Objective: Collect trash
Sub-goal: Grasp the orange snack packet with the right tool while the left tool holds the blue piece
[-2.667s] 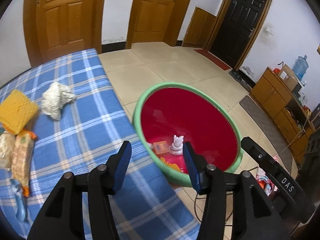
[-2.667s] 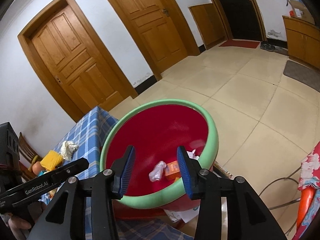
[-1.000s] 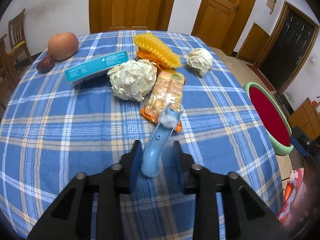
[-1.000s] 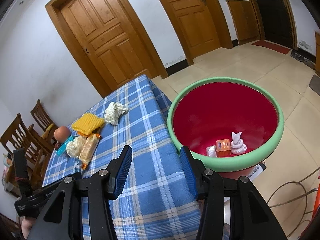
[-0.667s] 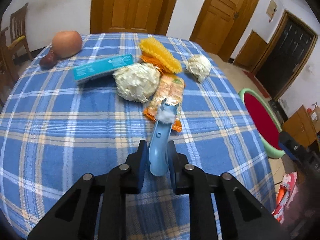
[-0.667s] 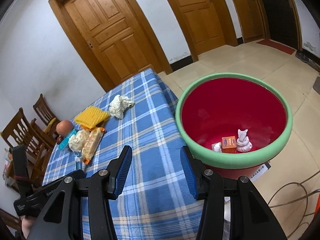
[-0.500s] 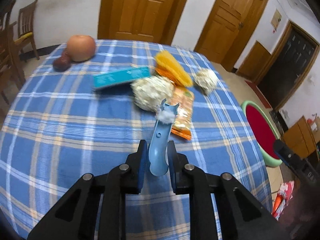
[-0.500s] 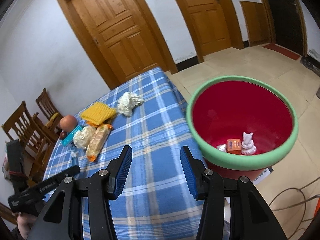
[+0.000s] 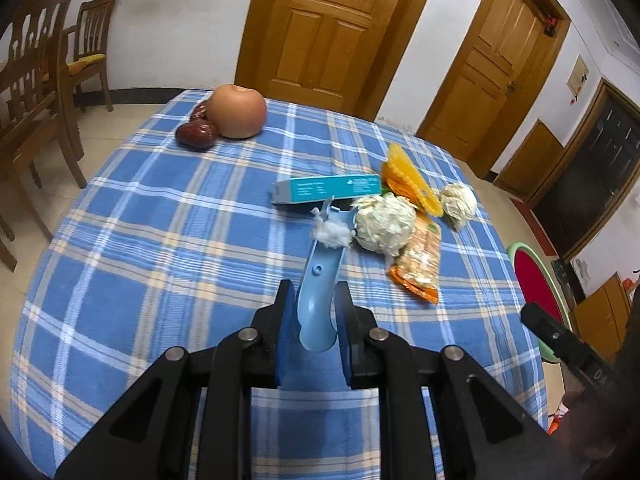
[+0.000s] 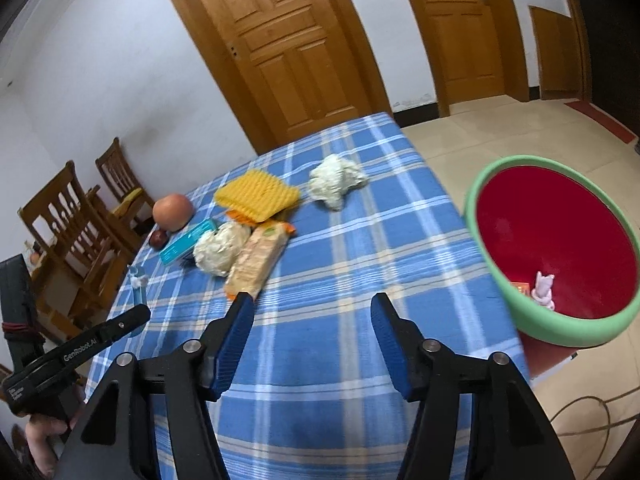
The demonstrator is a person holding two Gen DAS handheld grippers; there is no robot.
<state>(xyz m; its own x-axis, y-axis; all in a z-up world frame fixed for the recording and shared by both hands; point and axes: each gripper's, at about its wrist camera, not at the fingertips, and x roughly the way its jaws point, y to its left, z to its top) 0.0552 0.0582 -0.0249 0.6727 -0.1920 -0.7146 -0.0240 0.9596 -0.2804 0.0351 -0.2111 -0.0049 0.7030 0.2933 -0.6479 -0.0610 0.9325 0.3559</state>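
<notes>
My left gripper (image 9: pixel 314 312) is shut on a light blue curved plastic piece (image 9: pixel 320 284) with a white fluff tuft (image 9: pixel 334 234) at its far end, held above the blue plaid tablecloth (image 9: pixel 160 240). Ahead lie a crumpled paper ball (image 9: pixel 385 224), an orange snack wrapper (image 9: pixel 420 264), a teal box (image 9: pixel 326 189), a yellow sponge (image 9: pixel 412 182) and a second paper wad (image 9: pixel 459 202). My right gripper (image 10: pixel 312 312) is open and empty over the table, near the snack wrapper (image 10: pixel 260 260). The red basin with green rim (image 10: pixel 552 248) sits off the table's right edge, holding some trash.
An apple (image 9: pixel 239 111) and dark red dates (image 9: pixel 196 132) sit at the table's far left. Wooden chairs (image 9: pixel 36 92) stand left of the table. Wooden doors (image 9: pixel 332 28) line the back wall. The left tool's handle (image 10: pixel 76 344) shows in the right wrist view.
My left gripper swung from the basin to the table, closed on the blue plastic piece and lifted it. My right gripper swung left from the basin toward the table, still open.
</notes>
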